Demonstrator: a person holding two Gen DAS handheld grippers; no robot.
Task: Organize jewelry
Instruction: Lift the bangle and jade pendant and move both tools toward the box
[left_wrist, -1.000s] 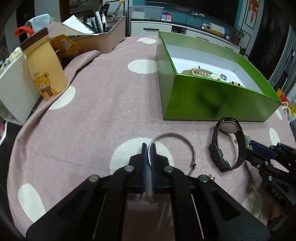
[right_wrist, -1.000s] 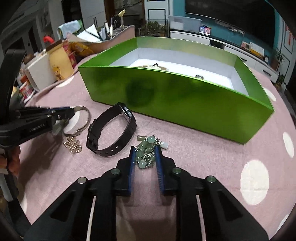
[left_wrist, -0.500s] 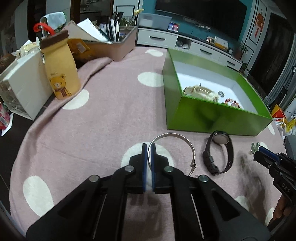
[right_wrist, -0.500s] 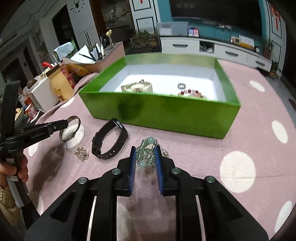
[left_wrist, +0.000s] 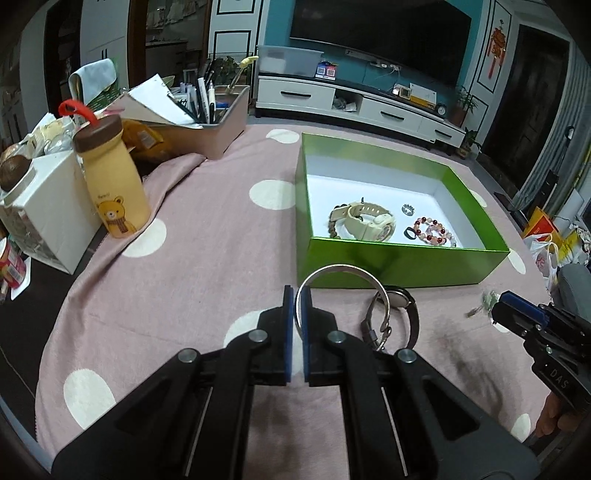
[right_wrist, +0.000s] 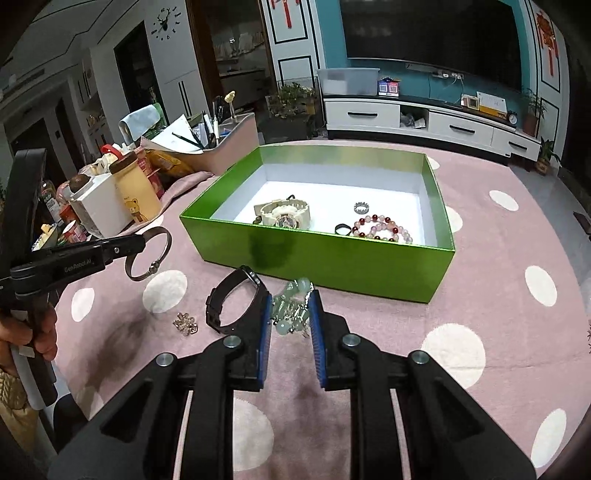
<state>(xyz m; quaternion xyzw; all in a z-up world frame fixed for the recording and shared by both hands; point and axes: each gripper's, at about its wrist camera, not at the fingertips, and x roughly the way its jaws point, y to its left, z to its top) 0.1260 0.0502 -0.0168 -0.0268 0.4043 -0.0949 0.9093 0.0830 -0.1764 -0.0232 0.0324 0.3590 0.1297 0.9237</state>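
where a tv (right_wrist: 424, 33) hangs, pink dotted cloth (right_wrist: 498, 266) covers the table.

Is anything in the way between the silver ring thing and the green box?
Only the box's own near wall. The left tongs hold the silver bangle up off the cloth, just short of the green box. It must clear that wall. Inside, bare white floor shows left of the cream watch.
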